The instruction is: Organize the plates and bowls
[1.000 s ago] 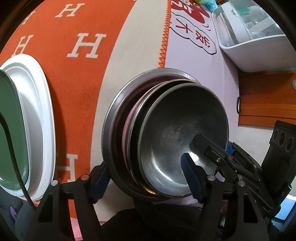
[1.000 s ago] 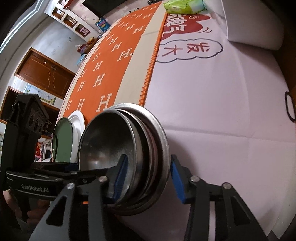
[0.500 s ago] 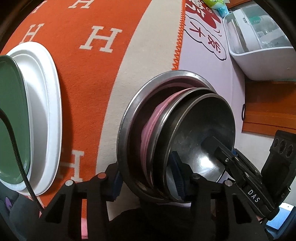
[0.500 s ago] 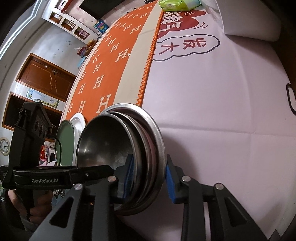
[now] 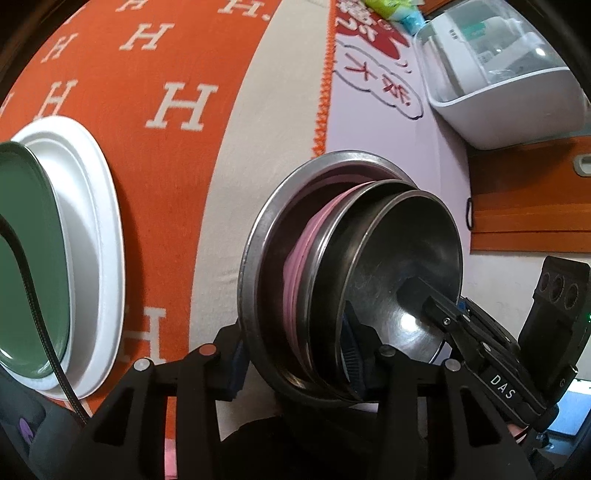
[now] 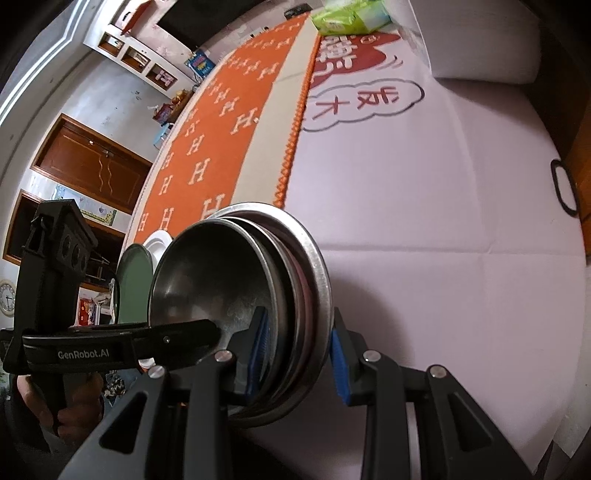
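A nested stack sits between my two grippers: a wide steel plate (image 5: 258,240) outermost, a pink bowl (image 5: 299,251) inside it, and steel bowls (image 5: 406,251) on top. My left gripper (image 5: 293,358) is shut on the near rim of the stack, one pad outside the wide plate and one inside the bowls. The right gripper (image 6: 297,354) clamps the opposite rim of the steel bowls (image 6: 207,277) and plate (image 6: 314,258) the same way. A green plate (image 5: 26,240) lies on a white oval plate (image 5: 96,221) to the left.
The stack rests where an orange H-patterned cloth (image 5: 147,74) meets a pale pink cloth (image 6: 443,221). A white lidded container (image 5: 498,74) stands at the far right, with a wooden edge (image 5: 524,206) beside it. A green packet (image 6: 347,18) lies at the far end.
Both grippers' jaws have narrowed onto the stack's rims. In the left wrist view the stack now shows more edge-on and further right.
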Motion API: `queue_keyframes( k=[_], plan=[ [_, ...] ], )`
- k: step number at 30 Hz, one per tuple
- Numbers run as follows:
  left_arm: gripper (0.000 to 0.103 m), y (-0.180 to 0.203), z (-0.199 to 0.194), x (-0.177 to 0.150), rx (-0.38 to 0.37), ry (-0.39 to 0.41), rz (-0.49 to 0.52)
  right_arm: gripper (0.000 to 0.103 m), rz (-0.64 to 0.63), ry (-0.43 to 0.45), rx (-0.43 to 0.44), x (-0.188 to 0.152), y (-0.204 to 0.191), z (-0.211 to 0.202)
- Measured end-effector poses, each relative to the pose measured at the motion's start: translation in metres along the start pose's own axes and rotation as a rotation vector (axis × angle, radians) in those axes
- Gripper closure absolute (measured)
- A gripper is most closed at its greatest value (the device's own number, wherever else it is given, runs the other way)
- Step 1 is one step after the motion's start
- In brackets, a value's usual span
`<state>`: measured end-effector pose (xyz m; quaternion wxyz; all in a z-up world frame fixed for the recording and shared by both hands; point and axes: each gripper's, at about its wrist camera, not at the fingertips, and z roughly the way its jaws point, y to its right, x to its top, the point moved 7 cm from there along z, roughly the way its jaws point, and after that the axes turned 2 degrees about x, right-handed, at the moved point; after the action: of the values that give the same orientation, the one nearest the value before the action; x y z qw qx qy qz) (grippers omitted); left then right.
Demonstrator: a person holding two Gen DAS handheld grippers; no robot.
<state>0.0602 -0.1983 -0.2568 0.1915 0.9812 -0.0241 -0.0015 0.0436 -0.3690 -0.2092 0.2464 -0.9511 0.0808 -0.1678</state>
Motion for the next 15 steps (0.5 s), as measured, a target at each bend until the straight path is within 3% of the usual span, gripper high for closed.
queue_keyframes(
  k=[15],
  plan=[
    [0.061, 0.001, -0.057, -0.004, -0.022, 0.184, 0.103, 0.071, -0.078, 0.146, -0.01, 0.001, -0.037, -0.032]
  ],
)
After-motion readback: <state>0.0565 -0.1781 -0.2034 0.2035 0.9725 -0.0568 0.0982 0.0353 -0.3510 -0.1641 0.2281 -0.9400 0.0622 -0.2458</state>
